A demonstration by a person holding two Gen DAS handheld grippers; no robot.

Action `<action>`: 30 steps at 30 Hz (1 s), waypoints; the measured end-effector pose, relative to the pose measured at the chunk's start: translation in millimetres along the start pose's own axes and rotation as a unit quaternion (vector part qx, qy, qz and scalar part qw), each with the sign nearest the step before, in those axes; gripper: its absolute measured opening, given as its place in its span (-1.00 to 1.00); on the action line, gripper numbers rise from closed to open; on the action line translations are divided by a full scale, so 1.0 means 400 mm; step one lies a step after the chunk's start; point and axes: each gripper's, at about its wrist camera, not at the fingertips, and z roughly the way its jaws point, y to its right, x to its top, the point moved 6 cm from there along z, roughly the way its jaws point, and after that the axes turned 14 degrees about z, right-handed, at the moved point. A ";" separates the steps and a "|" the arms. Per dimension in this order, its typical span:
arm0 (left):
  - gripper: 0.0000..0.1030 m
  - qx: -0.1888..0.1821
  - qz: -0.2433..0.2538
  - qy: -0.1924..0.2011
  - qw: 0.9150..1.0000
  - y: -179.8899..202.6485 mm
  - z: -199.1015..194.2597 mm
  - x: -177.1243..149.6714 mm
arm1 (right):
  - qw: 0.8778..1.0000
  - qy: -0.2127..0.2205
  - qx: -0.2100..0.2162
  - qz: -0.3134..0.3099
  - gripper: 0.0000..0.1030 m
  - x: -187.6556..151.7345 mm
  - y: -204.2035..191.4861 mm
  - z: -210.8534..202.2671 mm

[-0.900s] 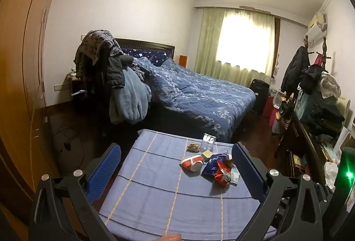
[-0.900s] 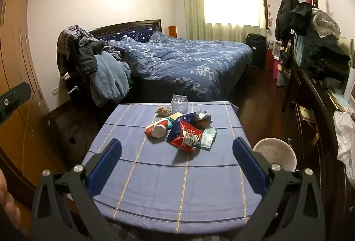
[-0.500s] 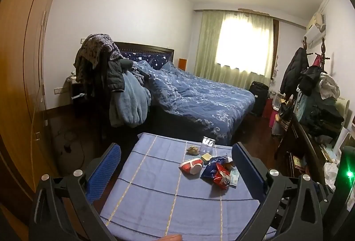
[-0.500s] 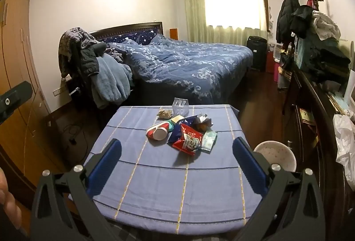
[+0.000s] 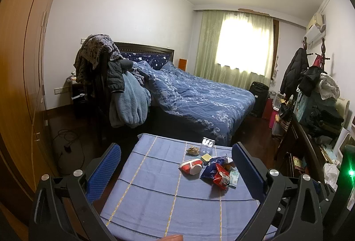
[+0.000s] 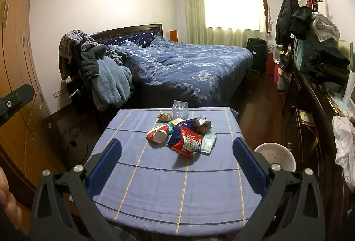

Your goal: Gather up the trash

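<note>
A pile of trash lies on the far half of the blue-clothed table [image 6: 173, 185]: a red cup on its side [image 6: 158, 133], a red snack bag [image 6: 187, 144], a blue wrapper [image 6: 180, 127], a green packet [image 6: 208, 141], a crumpled brown paper [image 6: 164, 116] and a clear plastic cup [image 6: 180, 106]. The left wrist view shows the same red cup [image 5: 191, 166] and red bag [image 5: 221, 176] on the table [image 5: 168, 196]. My left gripper [image 5: 176, 153] and right gripper [image 6: 177, 147] are both open and empty, held above the table's near half, short of the pile.
A white round bin [image 6: 275, 157] stands off the table's right edge. A bed [image 6: 188, 67] lies behind the table, with a clothes-laden chair [image 6: 95, 67] to its left. A dark cluttered sideboard [image 6: 317, 107] runs along the right; wooden wardrobes [image 5: 20, 85] line the left.
Both cameras have tilted up and drawn back slightly, so the table and trash sit lower in view. Both grippers stay open. The trash has not moved.
</note>
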 end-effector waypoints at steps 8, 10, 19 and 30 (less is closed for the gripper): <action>0.93 0.000 0.001 -0.003 1.000 -0.008 -0.006 0.000 | 1.000 0.003 -0.001 0.002 0.94 0.014 -0.006 -0.010; 0.93 0.000 0.001 -0.003 1.000 -0.007 -0.004 -0.003 | 1.000 0.004 -0.001 0.002 0.94 0.039 -0.009 -0.021; 0.93 0.004 0.001 -0.010 1.000 -0.018 0.008 -0.004 | 1.000 0.007 -0.001 0.004 0.94 0.055 -0.017 -0.031; 0.93 0.004 0.002 -0.016 1.000 -0.031 0.022 -0.015 | 1.000 0.012 0.000 0.006 0.94 0.050 -0.004 -0.036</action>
